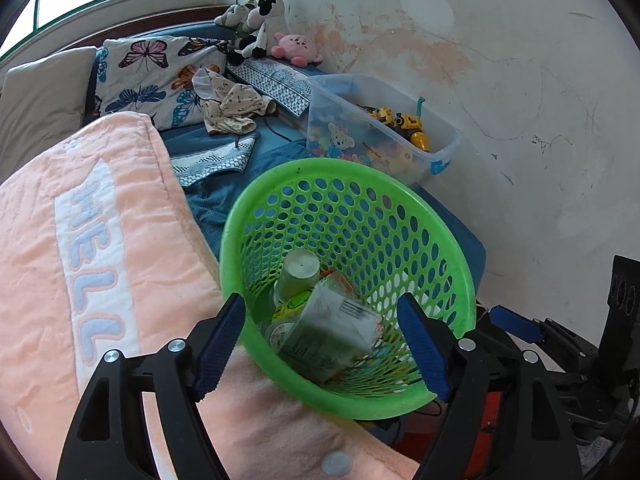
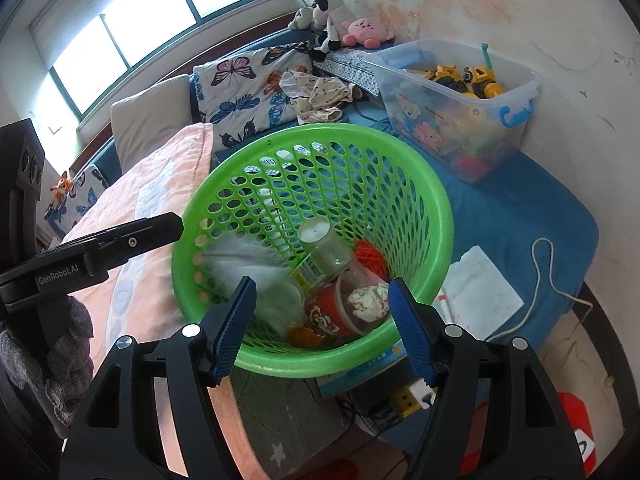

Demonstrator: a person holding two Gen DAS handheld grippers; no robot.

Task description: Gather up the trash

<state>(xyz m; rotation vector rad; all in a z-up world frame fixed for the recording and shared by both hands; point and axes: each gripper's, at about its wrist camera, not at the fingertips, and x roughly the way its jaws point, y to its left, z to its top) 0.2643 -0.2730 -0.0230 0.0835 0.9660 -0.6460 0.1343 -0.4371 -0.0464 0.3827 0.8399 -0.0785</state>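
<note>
both grippers are hanging over a green basket (image 1: 420, 216) that is sitting on a bed, between a peach blanket (image 1: 80, 240) and a blue sheet (image 2: 516, 208). the left gripper (image 1: 320, 344) is holding its jaws spread, one blue pad outside the near rim and the other inside it, and nothing is pinched; a blurred carton (image 1: 332, 336) is lying in the basket just past the pads, and i cannot tell whether it is touching anything. the right gripper (image 2: 320, 320) is also standing with jaws apart and empty, its pads straddling the near rim.

inside the basket trash is piling up: a pale green bottle (image 2: 324, 250) lying tilted with its white cap toward the far wall, an orange printed cup (image 2: 332, 316) with a crumpled white wad (image 2: 368, 300) in its mouth, a blurred white wrapper (image 2: 244, 260) on the blanket side, and something red (image 2: 370, 256) behind the cup.

a sheet of white paper (image 2: 484, 292) is lying on the blue sheet just beside the basket, with a white cord (image 2: 548, 276) curling near it. further back a clear toy bin (image 2: 516, 136) is resting against the wall, and a butterfly pillow (image 1: 148, 76) and plush toys (image 1: 264, 20) are sitting at the head of the bed
</note>
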